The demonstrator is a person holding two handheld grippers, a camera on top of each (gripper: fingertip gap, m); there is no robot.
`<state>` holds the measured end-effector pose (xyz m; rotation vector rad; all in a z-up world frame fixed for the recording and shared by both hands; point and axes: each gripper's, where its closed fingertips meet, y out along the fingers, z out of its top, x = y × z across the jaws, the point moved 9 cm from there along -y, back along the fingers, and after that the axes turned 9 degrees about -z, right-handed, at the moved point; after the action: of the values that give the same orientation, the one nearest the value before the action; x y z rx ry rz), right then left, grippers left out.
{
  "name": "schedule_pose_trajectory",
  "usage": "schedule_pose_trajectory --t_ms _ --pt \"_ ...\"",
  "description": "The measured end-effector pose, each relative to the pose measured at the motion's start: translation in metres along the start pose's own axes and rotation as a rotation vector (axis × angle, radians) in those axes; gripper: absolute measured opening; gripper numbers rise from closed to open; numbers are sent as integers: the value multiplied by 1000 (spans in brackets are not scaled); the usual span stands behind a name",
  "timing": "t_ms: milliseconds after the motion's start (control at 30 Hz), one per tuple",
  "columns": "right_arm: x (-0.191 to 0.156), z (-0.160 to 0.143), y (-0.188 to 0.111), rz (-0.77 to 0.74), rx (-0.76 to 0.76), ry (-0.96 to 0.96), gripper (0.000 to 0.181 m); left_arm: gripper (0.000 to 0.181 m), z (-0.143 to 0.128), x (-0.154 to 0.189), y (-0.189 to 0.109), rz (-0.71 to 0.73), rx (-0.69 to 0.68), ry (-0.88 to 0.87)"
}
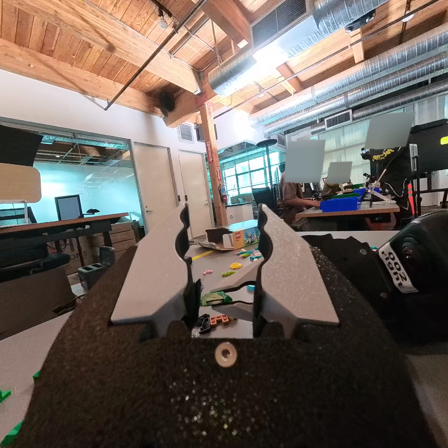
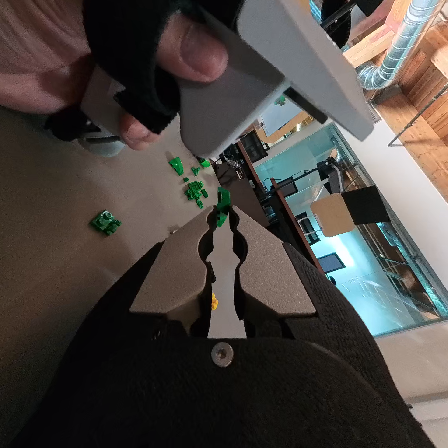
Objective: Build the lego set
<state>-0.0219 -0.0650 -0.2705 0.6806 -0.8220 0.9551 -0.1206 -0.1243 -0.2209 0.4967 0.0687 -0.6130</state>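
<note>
Green pieces (image 2: 195,191) beside bare table (image 2: 60,254)

Green curved lego piece (image 2: 222,206): pinched edge-on at the fingertips of the right gripper (image 2: 221,210), glossy, held off the table (image 2: 60,266).

Loose green pieces (image 2: 195,190): small cluster on the table, just beyond the held piece.

Green stud block (image 2: 106,222): flat on the table, well apart from the cluster.

Lego box (image 1: 238,234): open, lying at the table's far end, pastel pieces (image 1: 249,254) scattered beside it.
</note>
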Motion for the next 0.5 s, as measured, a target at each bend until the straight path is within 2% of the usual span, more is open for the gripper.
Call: schedule_pose_trajectory --t_ms 500 --pt "-1 -1 0 12 0 9 8 48 -2 -3 0 0 1 -46"
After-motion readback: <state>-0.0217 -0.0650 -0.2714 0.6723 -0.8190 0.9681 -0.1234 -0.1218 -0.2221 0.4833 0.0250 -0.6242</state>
